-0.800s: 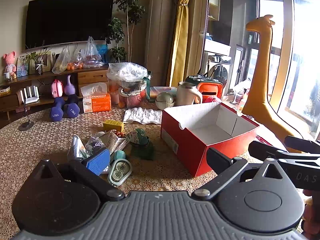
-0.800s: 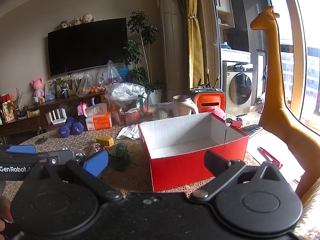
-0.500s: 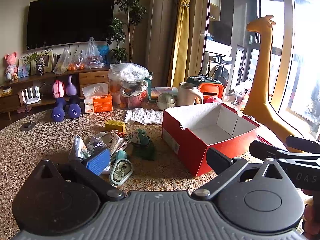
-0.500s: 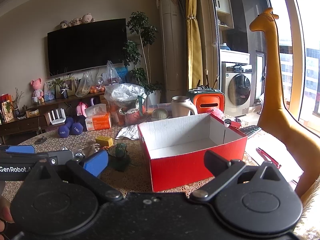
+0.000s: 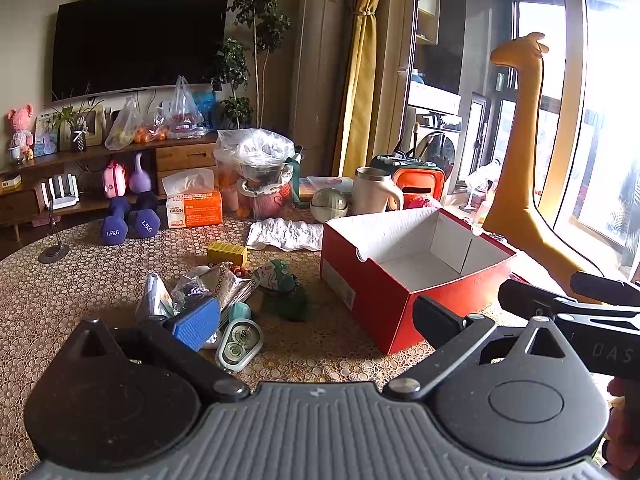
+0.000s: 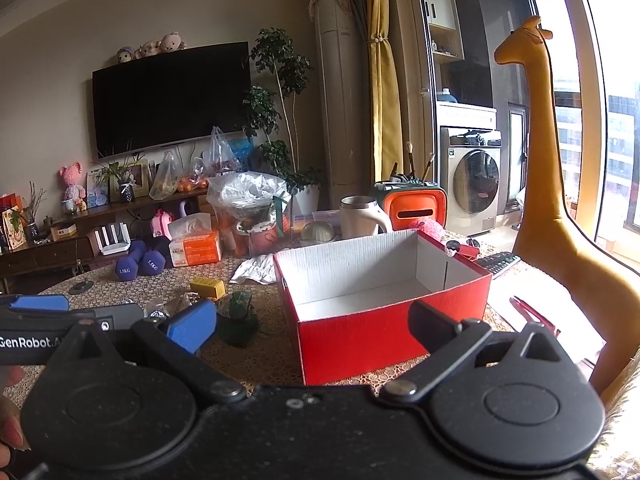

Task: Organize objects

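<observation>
An open red shoebox (image 5: 404, 280) with a bare white inside stands on the patterned table; it also shows in the right wrist view (image 6: 384, 320). Left of it lies a heap of small things: foil packets (image 5: 208, 284), a yellow box (image 5: 227, 253), a green pouch (image 5: 280, 276) and a pale green case (image 5: 239, 344). My left gripper (image 5: 316, 316) is open and empty, held above the table's near edge, in front of the heap. My right gripper (image 6: 312, 324) is open and empty, in front of the box's near wall. Each gripper shows at the edge of the other's view.
At the table's far side stand purple dumbbells (image 5: 130, 224), an orange tissue box (image 5: 195, 208), a bagged bowl (image 5: 260, 176), a white cloth (image 5: 286, 234), a mug (image 5: 374, 196) and an orange case (image 5: 418, 184). A tall yellow giraffe (image 5: 524, 184) stands at the right.
The left wrist view has shifted slightly, so the scene sits a little further right and lower. The right gripper has barely moved. Both stay open.
</observation>
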`<state>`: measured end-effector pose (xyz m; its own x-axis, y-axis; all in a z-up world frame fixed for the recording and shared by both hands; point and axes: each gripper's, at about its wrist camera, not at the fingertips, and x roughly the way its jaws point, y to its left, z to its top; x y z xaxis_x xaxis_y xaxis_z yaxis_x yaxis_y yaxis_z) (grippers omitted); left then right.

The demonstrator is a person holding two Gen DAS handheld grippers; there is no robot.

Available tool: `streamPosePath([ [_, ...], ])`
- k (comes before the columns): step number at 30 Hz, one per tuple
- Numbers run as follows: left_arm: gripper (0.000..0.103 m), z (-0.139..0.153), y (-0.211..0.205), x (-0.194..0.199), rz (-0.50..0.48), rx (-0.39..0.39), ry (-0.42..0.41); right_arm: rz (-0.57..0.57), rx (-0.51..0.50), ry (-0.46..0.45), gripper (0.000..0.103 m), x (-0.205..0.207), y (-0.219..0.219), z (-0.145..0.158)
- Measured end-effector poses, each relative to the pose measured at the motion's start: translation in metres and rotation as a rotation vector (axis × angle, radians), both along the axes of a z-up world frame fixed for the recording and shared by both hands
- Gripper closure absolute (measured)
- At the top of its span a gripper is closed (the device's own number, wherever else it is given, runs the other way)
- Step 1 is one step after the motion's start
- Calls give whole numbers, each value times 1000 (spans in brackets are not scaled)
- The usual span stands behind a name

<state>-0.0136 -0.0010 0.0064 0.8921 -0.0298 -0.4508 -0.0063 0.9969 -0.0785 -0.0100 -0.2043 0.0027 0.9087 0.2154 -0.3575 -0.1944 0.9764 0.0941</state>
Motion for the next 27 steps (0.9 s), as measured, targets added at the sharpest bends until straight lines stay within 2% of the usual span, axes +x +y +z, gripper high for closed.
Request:
streamPosePath([
  [10, 0, 0, -1, -2, -12, 5, 6, 17, 8, -25, 1, -6, 3, 2],
  [19, 0, -5, 7, 2, 5, 7, 11, 40, -10, -9, 1, -1, 14, 0],
  [27, 0, -11, 19, 7, 55, 27, 13, 100, -94, -30, 1, 6, 35, 2],
])
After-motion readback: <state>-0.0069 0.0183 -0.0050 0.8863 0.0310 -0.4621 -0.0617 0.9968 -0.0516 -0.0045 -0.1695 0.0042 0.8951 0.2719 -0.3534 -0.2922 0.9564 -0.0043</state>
